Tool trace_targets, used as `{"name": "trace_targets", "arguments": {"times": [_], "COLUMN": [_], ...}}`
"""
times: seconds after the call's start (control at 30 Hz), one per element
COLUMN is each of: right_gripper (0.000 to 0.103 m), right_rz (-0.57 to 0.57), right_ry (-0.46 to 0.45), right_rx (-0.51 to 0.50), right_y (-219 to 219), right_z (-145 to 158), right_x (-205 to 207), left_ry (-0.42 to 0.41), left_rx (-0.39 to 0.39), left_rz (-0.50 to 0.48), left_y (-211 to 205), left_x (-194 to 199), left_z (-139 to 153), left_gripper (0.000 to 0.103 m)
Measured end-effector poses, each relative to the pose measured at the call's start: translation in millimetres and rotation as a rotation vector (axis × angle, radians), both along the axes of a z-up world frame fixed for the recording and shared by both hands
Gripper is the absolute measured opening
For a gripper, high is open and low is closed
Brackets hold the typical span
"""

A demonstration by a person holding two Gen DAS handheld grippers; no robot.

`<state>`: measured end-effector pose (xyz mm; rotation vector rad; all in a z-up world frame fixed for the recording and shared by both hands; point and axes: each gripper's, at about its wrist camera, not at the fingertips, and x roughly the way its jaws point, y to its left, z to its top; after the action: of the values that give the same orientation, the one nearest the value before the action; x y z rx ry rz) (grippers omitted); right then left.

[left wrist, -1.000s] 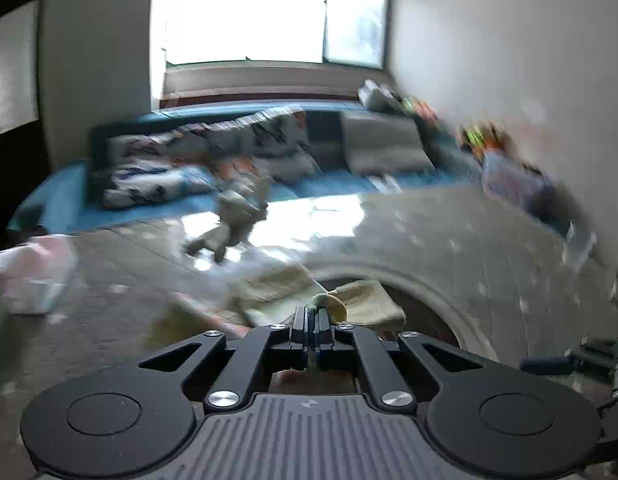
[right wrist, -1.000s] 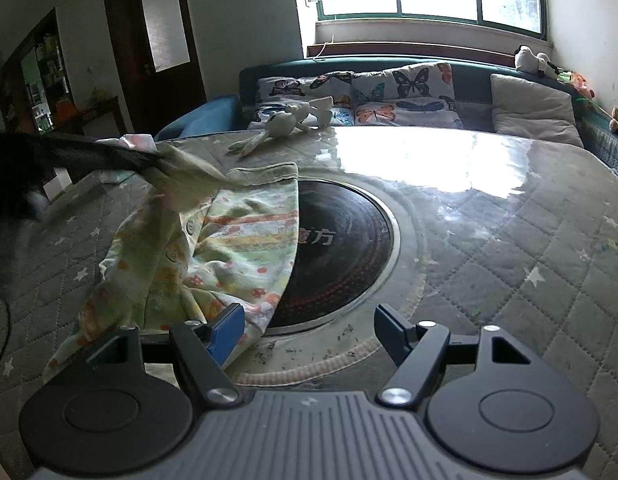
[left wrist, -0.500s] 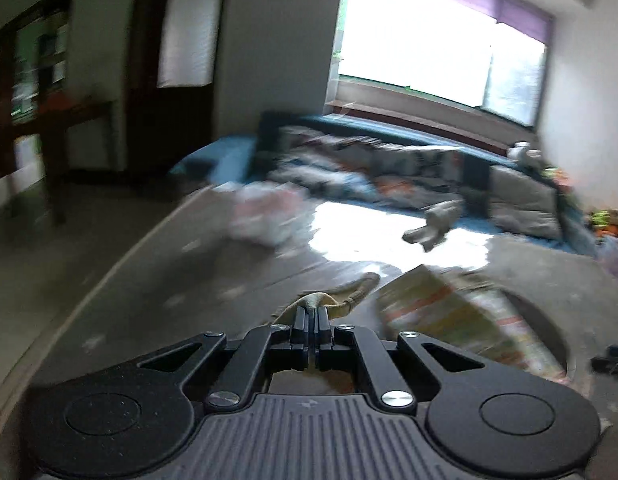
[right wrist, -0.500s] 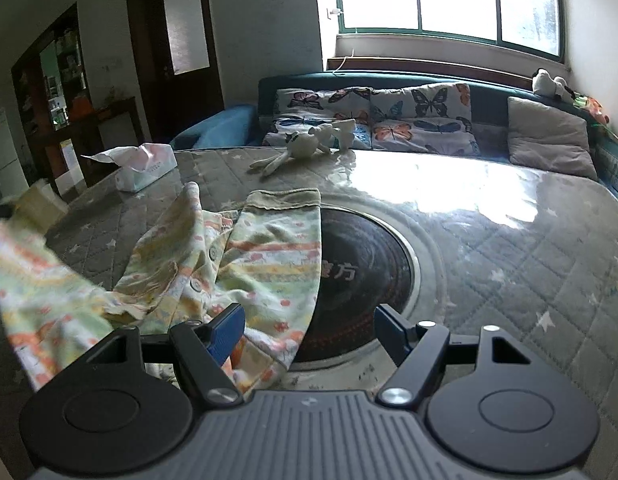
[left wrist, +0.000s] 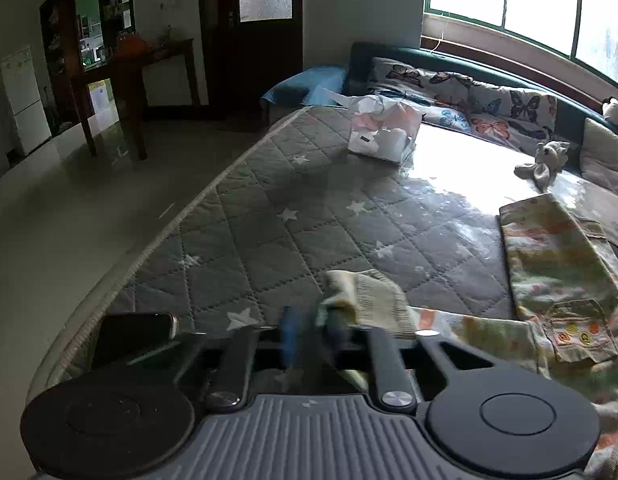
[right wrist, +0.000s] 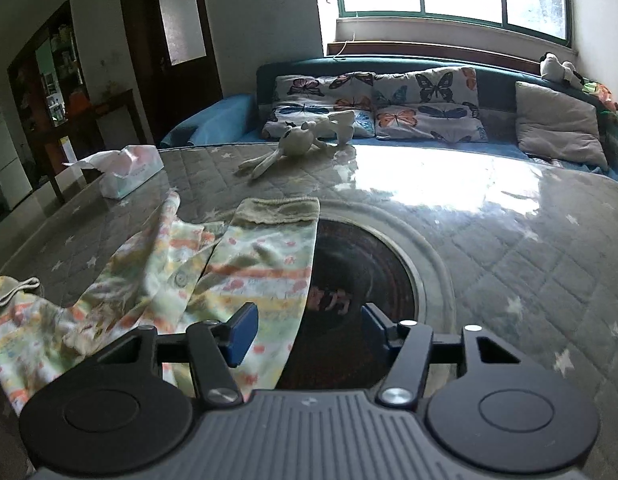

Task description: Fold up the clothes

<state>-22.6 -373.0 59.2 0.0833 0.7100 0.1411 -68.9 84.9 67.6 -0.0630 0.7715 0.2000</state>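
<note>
Now, left gripper: blurring; finger state unclear, cuff lying at its tips.
Right gripper: hovering, fingers apart, gripping nothing.
Garment: lying spread on table.
Writing: red characters on dark disc, reading "方".

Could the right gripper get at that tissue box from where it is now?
Probably, with a long reach. The right gripper is open and empty, and the tissue box sits far off to its left across the table, with only flat clothing between them.

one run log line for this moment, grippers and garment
left gripper: blurred, at sleeve cuff | right gripper: open, empty | patterned garment: spread unfolded on quilted table
</note>
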Motion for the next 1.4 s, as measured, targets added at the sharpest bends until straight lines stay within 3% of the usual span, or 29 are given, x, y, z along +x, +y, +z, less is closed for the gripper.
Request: {"name": "trace_targets", "arguments": {"times": [0.07, 0.2, 0.5, 0.63, 0.73, 0.83, 0.87, 0.9, 1.03, 1.2, 1.4], "right_gripper": [0.053, 0.047, 0.047, 0.047, 0.047, 0.044, 0.038, 0.025, 0.008, 0.006, 0.005], "right_rz": [0.001, 0.012, 0.035, 0.038, 0.039, 0.038, 0.037, 0.034, 0.032, -0.023, -0.113], "right_ry": [0.009, 0.027, 0.073, 0.090, 0.098, 0.093, 0.091, 0.088, 0.083, 0.051, 0.008], "right_rx": [0.009, 0.014, 0.020, 0.024, 0.023, 0.016, 0.013, 0.005, -0.023, -0.038, -0.094], "right_y": [-2, 0, 13, 17, 20, 24, 25, 27, 30, 19, -17], "right_z": [-1, -9, -35, -45, -52, -56, -57, -58, -57, -44, -16], "right_x": [18, 54, 128, 150, 164, 172, 175, 177, 177, 164, 125], "left_ry": [-0.003, -0.006, -0.004, -0.019, -0.061, -0.091, -0.090, -0.089, -0.087, -0.092, -0.086], "left_rx": [0.014, 0.012, -0.018, -0.074, -0.140, -0.154, -0.144, -0.138, -0.136, -0.146, -0.154], "left_rz": [-0.004, -0.017, 0.003, 0.006, 0.037, 0.061, 0.061, 0.057, 0.016, -0.088, -0.210], "left_y": [1, 7, 26, 38, 50, 58, 57, 56, 43, 8, -36], "left_x": [4, 9, 16, 16, 14, 13, 14, 16, 23, 45, 72], "left_z": [2, 8, 11, 14, 19, 23, 24, 24, 24, 21, 14], "left_gripper": [0.048, 0.058, 0.078, 0.083, 0.093, 0.093, 0.093, 0.093, 0.093, 0.092, 0.078]}}
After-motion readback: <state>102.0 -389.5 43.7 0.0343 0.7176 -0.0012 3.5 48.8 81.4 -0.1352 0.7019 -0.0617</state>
